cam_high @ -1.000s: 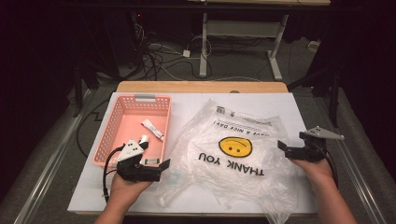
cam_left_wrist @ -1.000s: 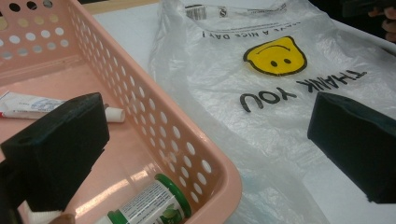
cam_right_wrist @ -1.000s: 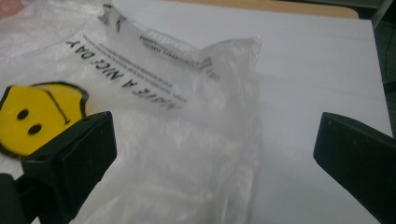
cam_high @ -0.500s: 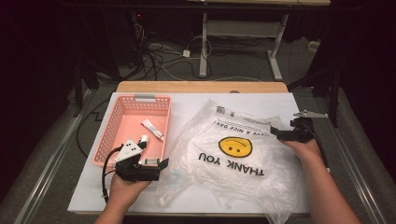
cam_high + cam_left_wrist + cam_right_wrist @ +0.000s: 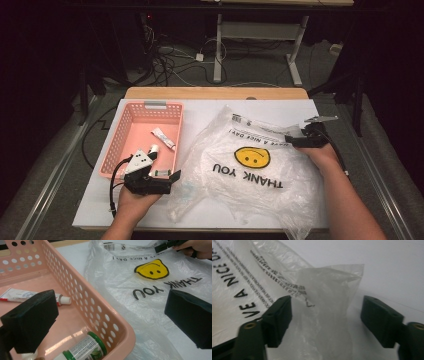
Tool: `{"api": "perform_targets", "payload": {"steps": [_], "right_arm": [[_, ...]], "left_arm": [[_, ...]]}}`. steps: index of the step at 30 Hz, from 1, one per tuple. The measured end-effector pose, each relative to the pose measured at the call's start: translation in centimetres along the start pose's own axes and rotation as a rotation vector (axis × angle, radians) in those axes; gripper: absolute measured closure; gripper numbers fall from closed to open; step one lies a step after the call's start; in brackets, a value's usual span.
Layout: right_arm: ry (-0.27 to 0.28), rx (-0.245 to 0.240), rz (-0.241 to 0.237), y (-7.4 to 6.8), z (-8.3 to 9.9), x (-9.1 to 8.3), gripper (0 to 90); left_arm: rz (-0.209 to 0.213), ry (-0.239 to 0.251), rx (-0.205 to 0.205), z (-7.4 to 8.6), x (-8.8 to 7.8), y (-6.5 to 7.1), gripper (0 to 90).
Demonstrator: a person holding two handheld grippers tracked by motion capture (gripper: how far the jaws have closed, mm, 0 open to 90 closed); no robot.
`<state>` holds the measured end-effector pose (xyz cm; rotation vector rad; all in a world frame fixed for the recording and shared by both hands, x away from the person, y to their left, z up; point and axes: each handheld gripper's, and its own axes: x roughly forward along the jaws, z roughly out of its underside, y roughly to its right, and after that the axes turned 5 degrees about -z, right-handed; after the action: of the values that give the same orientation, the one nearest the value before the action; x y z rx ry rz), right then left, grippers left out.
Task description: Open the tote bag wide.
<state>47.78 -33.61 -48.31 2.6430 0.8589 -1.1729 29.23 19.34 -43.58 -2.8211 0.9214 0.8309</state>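
A clear plastic bag (image 5: 250, 170) with a yellow smiley face (image 5: 151, 269) and "THANK YOU" lies spread over the white table. My right gripper (image 5: 294, 141) stands open at the bag's far right edge, a raised fold of the bag (image 5: 324, 302) between its jaws. My left gripper (image 5: 167, 181) is open at the near corner of the pink basket (image 5: 116, 150), its jaws straddling the basket's rim (image 5: 110, 322). Inside the basket lie a toothpaste tube (image 5: 27, 295) and a green-capped bottle (image 5: 86, 348).
The white table top (image 5: 210, 112) has a wooden strip along its far edge. Beyond it stand a desk frame (image 5: 260, 40) and loose cables (image 5: 170, 60) on the floor. A black cable (image 5: 115, 190) trails from my left gripper.
My right gripper has moved forward and left, from beside the bag's right side to its far right edge. The left gripper has stayed by the basket's corner.
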Motion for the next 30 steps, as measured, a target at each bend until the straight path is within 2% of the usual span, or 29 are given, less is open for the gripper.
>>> {"api": "perform_targets", "payload": {"steps": [2,4,5,9,10,14,18,21,25,30], "right_arm": [[-0.005,-0.032,-0.002,-0.3,0.1,-0.2,42.8],[0.007,-0.057,-0.040,-0.4,0.5,-0.4,62.0],[0.007,-0.057,-0.040,-0.4,0.5,-0.4,62.0],[0.001,-0.074,-0.074,-0.7,0.7,-0.6,86.5],[0.000,-0.073,-0.077,-0.8,0.7,-0.6,88.0],[0.008,-0.094,-0.041,-1.2,0.4,-0.9,89.3],[0.054,-0.063,-0.001,-0.8,0.0,-1.5,89.5],[0.079,-0.028,0.038,0.3,-0.1,-1.9,89.5],[0.102,0.056,0.099,2.4,0.2,-2.3,89.6],[0.132,0.129,0.179,4.8,0.6,-3.3,89.5]], "left_arm": [[0.002,0.000,0.001,0.0,-0.1,0.0,0.0],[0.004,0.001,0.001,0.0,-0.1,0.0,0.0],[0.005,0.000,0.001,0.0,0.0,0.1,0.0],[0.011,-0.004,0.006,0.0,0.1,0.2,0.0],[0.012,-0.003,0.007,-0.1,0.1,0.2,0.0],[0.015,0.000,0.008,-0.1,0.0,0.3,0.0],[0.019,-0.003,0.009,-0.1,0.0,0.4,0.0],[0.024,-0.003,0.012,-0.1,0.1,0.5,0.0],[0.033,0.002,0.011,-0.1,0.1,0.6,0.0],[0.038,0.003,0.013,-0.2,0.1,0.7,0.0]]}}
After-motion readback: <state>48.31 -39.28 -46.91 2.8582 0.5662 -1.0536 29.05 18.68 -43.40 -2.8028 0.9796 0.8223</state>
